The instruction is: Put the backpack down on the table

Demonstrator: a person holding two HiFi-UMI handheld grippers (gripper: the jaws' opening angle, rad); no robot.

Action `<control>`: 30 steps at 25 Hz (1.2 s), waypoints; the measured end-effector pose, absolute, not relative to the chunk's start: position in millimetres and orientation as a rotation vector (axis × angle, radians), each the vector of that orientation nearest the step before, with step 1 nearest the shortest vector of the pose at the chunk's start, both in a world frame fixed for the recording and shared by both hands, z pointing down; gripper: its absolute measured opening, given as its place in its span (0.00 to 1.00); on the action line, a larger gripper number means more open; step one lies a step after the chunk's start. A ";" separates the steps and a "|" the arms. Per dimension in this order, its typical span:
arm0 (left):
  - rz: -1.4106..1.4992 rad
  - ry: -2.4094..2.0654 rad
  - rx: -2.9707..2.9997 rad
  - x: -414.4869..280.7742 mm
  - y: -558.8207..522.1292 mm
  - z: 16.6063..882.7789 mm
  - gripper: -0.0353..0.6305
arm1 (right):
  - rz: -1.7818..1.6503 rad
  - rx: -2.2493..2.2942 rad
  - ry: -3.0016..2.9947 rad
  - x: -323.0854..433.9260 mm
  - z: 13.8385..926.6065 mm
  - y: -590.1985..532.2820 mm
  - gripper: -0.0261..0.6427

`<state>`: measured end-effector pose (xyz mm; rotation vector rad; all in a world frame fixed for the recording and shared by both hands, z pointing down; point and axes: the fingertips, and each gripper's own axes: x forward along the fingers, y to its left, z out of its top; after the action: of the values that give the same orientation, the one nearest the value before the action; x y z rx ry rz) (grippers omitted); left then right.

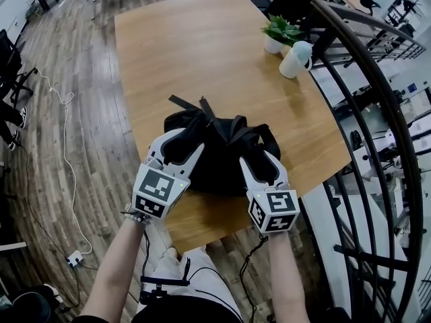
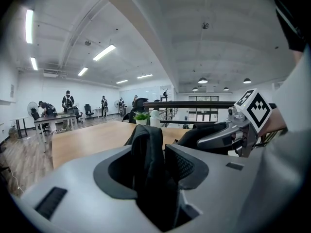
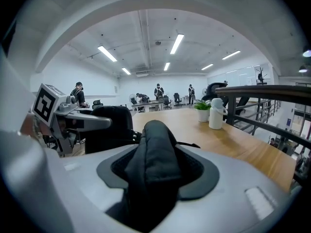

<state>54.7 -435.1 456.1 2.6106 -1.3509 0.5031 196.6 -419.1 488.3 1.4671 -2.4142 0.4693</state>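
Note:
A black backpack [image 1: 222, 150] rests on the wooden table [image 1: 202, 46] close to its near edge. My left gripper [image 1: 176, 142] is at the bag's left side and my right gripper [image 1: 259, 160] at its right side. In the left gripper view a black strap [image 2: 148, 149] stands upright between the wide-set jaws of that gripper [image 2: 150, 168], with a gap beside it. In the right gripper view a padded strap [image 3: 155, 152] lies loose between the jaws of that gripper [image 3: 158, 171], with a gap on both sides. Both grippers are open.
A potted plant [image 1: 279, 31] and a white jug [image 1: 296, 59] stand at the table's far right. A dark metal railing [image 1: 377, 79] curves along the right. A white cable [image 1: 64, 147] runs over the wooden floor at left. Office chairs stand beyond the table.

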 end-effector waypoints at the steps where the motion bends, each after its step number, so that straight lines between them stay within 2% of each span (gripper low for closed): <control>1: 0.501 -1.347 2.612 54.4 -434.3 454.4 0.30 | 0.462 1.477 -2.416 197.1 485.3 -419.2 0.37; 15: 0.466 -1.350 2.675 45.6 -412.6 419.9 0.31 | 0.336 1.591 -2.426 197.3 439.5 -398.3 0.37; 17: 0.457 -1.359 2.672 41.9 -406.7 416.4 0.31 | 0.299 1.606 -2.419 197.1 432.1 -390.9 0.31; 21: 0.435 -1.360 2.666 32.5 -390.6 414.3 0.26 | 0.294 1.649 -2.400 197.4 427.1 -375.0 0.08; 22: 0.432 -1.356 2.669 30.6 -386.4 413.6 0.26 | 0.297 1.662 -2.397 197.5 426.2 -370.6 0.05; 30: 0.408 -1.307 2.693 19.4 -358.8 409.1 0.26 | 0.305 1.684 -2.378 188.1 422.8 -333.7 0.05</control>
<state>19.4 -358.8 409.1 2.6929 -1.3075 0.4085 188.1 -333.7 422.8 1.6840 -2.3782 0.3049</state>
